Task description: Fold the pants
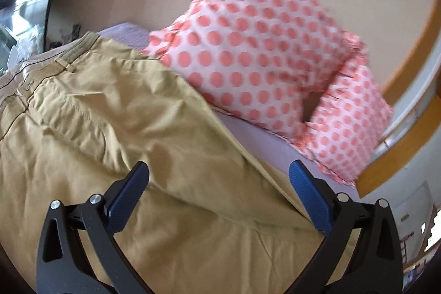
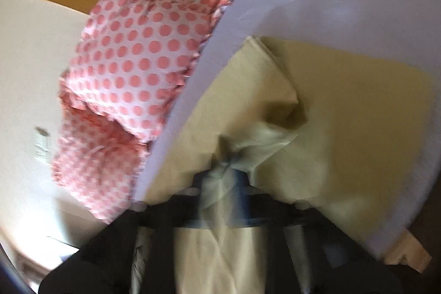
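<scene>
Pants are being handled on the bed: right tool closed on bunched fabric, left tool wide open, holding nothing.
Slippage is being risked, since only a small pinch is being gripped; the polka-dot pillows could be snagged. The waistband is being shown only in the left view, the grip only in the blurred right view.

Bright daylight, seemingly motion-blurred, fisheye-warped.

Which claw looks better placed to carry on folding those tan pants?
Probably the right claw: it looks already shut on a bunch of the tan pants, though the view is blurred. The left claw hangs open above them, gripping nothing.
</scene>
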